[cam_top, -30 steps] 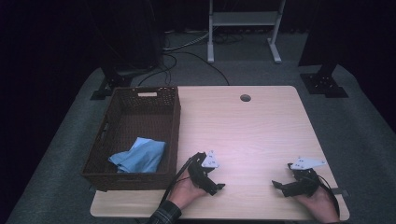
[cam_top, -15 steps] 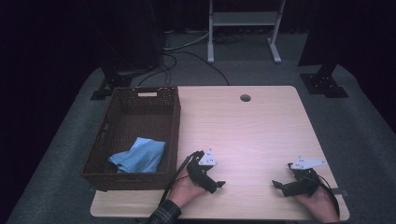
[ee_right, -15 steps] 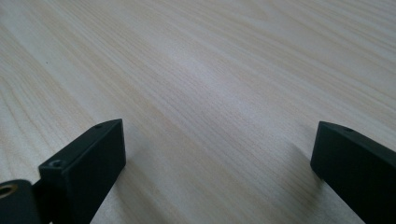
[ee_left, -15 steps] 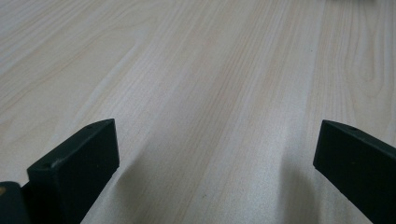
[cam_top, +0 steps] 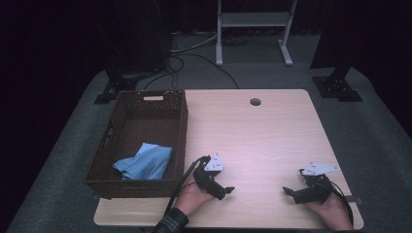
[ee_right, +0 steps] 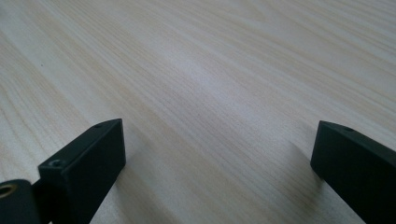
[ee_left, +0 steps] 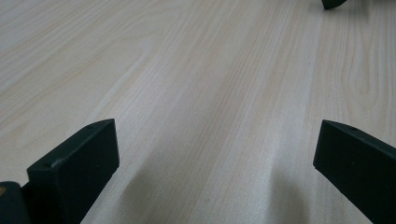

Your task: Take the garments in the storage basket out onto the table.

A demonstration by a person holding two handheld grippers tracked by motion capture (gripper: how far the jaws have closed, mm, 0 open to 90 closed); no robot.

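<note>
- blue cloth (cam_top: pixel 144 161) crumpled in the near end of the wicker basket (cam_top: pixel 182 127), at the table's (cam_top: pixel 272 131) left edge
- probably light, soft and limp; likely to sag and drape when lifted; best pinched at a raised fold on top, clear of the weave
- left gripper (cam_top: pixel 227 189) low over bare wood just right of the basket, jaws spread wide, nothing between them
- right gripper (cam_top: pixel 287 191) near the front right corner, well apart from the cloth, likewise wide open and empty

Matt pale wood table (cam_top: pixel 272 131) — woven wicker basket (cam_top: pixel 180 126)
</note>
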